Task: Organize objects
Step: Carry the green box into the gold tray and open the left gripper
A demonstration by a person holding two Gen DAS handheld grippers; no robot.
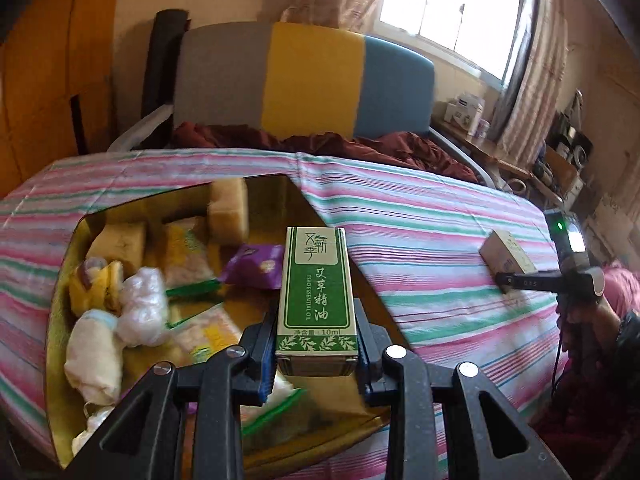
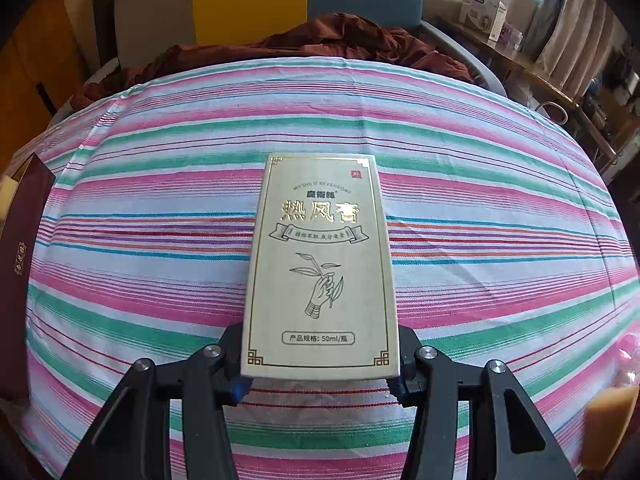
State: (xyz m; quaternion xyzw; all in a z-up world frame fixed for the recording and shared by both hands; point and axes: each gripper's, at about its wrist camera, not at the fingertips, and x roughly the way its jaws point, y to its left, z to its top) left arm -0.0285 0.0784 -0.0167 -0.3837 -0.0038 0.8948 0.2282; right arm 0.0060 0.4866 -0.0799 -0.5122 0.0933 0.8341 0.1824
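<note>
Green-and-white cardboard, that little essential-oil box, is pinched by its bottom end in the left hand-held gripper above the crowded gold-lined box; dropped there, it may land crooked on the packets. The right hand-held gripper clamps the cream carton by its near end over the striped sheet, so it could pivot and slip.

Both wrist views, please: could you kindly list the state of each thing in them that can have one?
left gripper: shut on the green box.
green box: closed, held above the gold tray.
gold tray: open, holding packets and wrapped items.
right gripper: shut on the cream box.
cream box: closed, held flat over the striped cloth.
</note>
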